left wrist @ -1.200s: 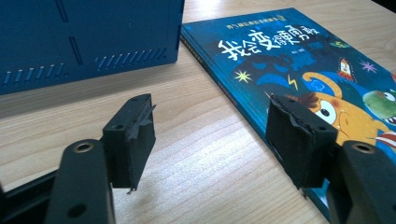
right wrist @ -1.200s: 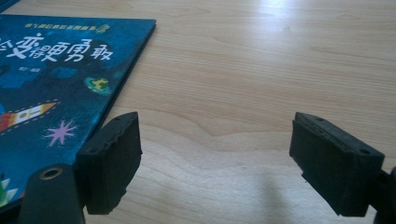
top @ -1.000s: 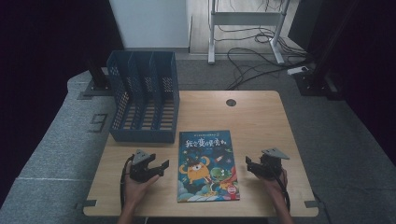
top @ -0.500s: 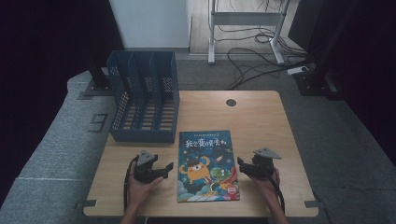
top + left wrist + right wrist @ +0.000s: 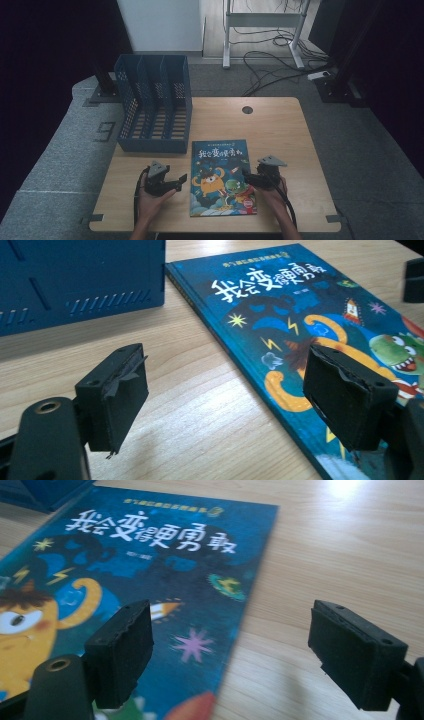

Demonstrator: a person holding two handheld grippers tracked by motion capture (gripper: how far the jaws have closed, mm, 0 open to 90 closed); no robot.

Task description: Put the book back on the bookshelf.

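While it lies flat and closed, cover up, the picture book (image 5: 222, 177) sits near the middle of the table's near edge, its bottom edge close to that edge and its blue cover showing white characters, an orange monster and a green creature. Its spine side faces the left gripper (image 5: 176, 183), which hovers just beside it over bare wood; this gripper's jaws have just been opening and now stand wide apart with nothing between them. In the left gripper view the book (image 5: 320, 335) runs under the right-hand jaw, while the other jaw hangs over the table. On the opposite side, the right gripper (image 5: 249, 177) reaches over the book's outer long edge, its jaws also spread wide and empty. In the right gripper view the book's edge (image 5: 150, 580) passes between the two jaws, one above the cover and one above the wood; I cannot tell whether either touches. A hand (image 5: 150, 202) holds the left gripper from the near edge, and another hand (image 5: 274, 199) holds the right. Beyond the book, towards the far left corner of the table (image 5: 280, 125), stands a blue file rack (image 5: 155, 105) with slotted walls, its near wall just beside the book's top left corner.
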